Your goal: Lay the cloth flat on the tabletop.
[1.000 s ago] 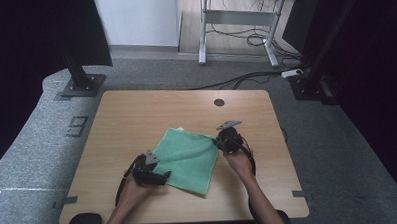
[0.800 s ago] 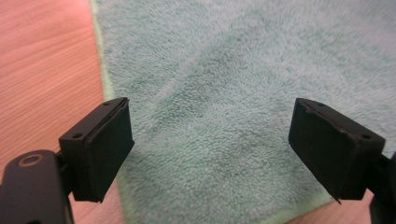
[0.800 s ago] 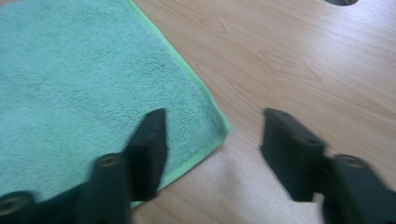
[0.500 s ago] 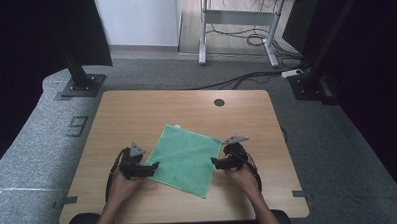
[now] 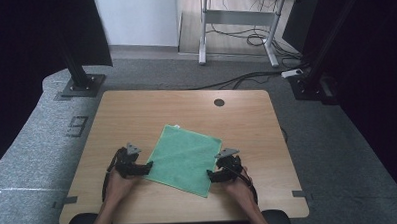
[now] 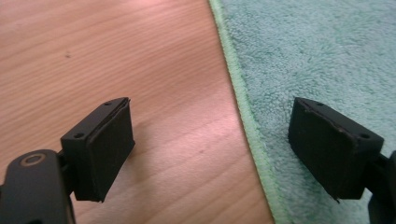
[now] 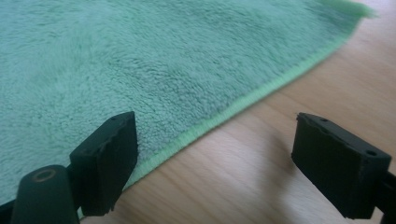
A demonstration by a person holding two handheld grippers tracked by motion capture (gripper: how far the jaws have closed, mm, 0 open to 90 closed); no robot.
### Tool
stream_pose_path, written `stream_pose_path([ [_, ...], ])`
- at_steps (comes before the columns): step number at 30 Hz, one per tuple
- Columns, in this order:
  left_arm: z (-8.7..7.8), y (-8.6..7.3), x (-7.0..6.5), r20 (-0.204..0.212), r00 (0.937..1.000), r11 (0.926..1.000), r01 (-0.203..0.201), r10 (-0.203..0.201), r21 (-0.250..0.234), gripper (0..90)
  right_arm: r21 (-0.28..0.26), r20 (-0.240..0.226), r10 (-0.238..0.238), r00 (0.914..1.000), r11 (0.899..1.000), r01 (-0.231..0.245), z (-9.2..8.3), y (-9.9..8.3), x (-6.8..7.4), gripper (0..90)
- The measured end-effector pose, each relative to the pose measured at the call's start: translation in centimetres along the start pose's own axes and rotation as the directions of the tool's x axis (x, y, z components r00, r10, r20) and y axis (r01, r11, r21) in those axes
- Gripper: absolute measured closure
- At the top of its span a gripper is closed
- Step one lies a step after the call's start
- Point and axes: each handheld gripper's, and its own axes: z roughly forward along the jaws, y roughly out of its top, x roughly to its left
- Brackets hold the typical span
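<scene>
A green terry cloth [image 5: 185, 160] lies flat on the wooden table [image 5: 186, 110], turned like a diamond. My left gripper [image 5: 149, 166] rests at the cloth's near-left edge, open. In the left gripper view its jaws [image 6: 210, 149] straddle the stitched hem, one pad over bare wood and one over the cloth [image 6: 317, 56]. My right gripper [image 5: 209, 175] sits at the near-right corner. Its jaws have just been opening and now stand wide. In the right gripper view the gripper [image 7: 215, 158] has the hem of the cloth [image 7: 140, 60] running under the gap, with neither pad pressing on it.
A round cable hole [image 5: 219, 102] sits near the table's far edge. A black stand base [image 5: 80, 86] is on the carpet at the far left. A desk frame [image 5: 236, 35] with loose cables stands behind the table.
The right gripper has let go of the cloth's far-right corner and come down toward the near edge. The cloth now lies flat. The left gripper has shifted left off the cloth.
</scene>
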Motion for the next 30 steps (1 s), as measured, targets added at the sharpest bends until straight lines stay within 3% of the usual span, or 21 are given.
stream_pose_path([
  [10, 0.1, -0.1, -2.3, 0.061, 0.9975, 0.9993, -0.037, 0.037, -0.004, 14.1, -0.004, 0.030, 0.076, 0.9967, 0.997, -0.076, -0.3, -0.8, -2.7, 16.2],
  [18, 0.2, -0.1, -3.8, 0.081, 0.9948, 0.9981, -0.060, 0.061, -0.016, 14.0, -0.020, 0.057, 0.092, 0.9941, 0.996, -0.091, -0.5, -1.2, -4.0, 17.2],
  [30, 0.5, 0.0, -4.6, 0.076, 0.9954, 0.9981, -0.058, 0.060, -0.019, 11.9, -0.041, 0.054, 0.098, 0.9937, 0.995, -0.096, -0.4, -1.4, -5.2, 17.9],
])
